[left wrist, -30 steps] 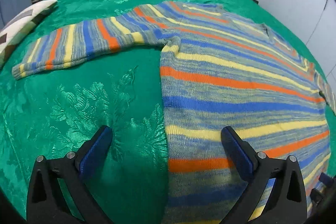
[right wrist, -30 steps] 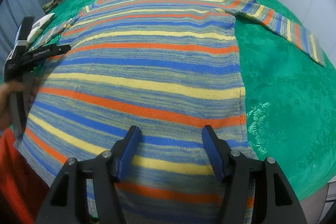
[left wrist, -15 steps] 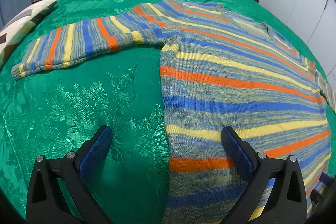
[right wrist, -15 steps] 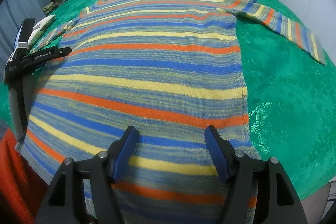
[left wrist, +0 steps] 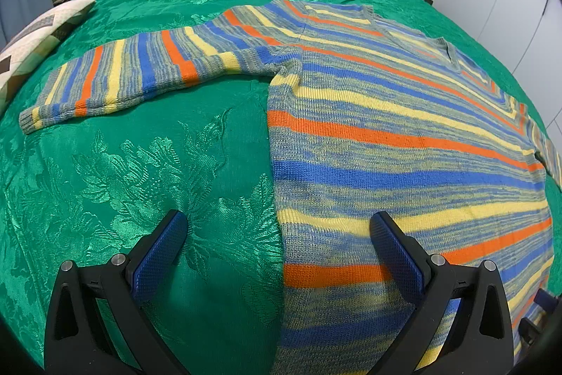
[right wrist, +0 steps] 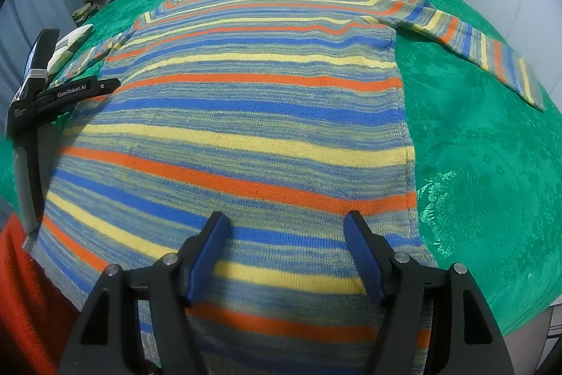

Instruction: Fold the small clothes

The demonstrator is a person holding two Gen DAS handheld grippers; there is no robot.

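Sweater (left wrist: pixel 386 136) lies flat on bedspread (left wrist: pixel 140 181); cushion (left wrist: pixel 38 37) at left edge.

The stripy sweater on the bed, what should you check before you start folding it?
1. Striped knitted sweater lies flat on the green patterned bedspread: ok.
2. Both sleeves spread out, left sleeve and right sleeve: ok.
3. Left tongs open, straddling the sweater's side edge, holding nothing: ok.
4. Right tongs open above the hem area, holding nothing: ok.
5. Hem lying straight under the tongs: cannot tell, it is blurred and partly hidden.
6. Patchwork pillow stays apart from the left sleeve: ok.
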